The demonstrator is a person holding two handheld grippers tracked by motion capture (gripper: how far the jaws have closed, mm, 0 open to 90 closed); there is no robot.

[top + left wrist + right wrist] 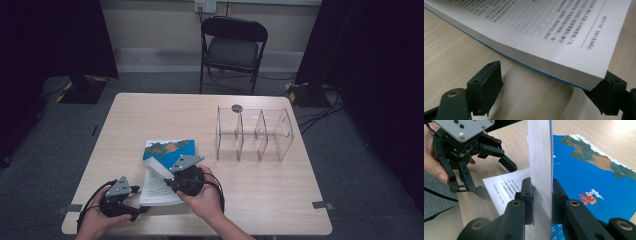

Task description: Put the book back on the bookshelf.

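A paperback book with a blue picture cover (pixel 169 149) lies open on the wooden table (pixel 280 200). My right gripper (pixel 168 182) is shut on a thick sheaf of its pages (pixel 540 157), held upright on edge, with the blue cover (pixel 596 180) spread out behind. The remaining pages (pixel 536 30) lie flat, printed side up. My left gripper (pixel 143 208) sits low at the flat pages' near corner, open. In the left gripper view that corner lies between the left gripper's (pixel 549 87) jaws, and the left jaw is clear of the paper. The left gripper (pixel 495 178) stands beside the flat page (pixel 506 187).
A clear plastic organiser (pixel 255 134) with several compartments stands at the table's right back. A small dark disc (pixel 237 107) lies just behind it. A black folding chair (pixel 234 47) stands beyond the far edge. The table's front edge is close under both hands.
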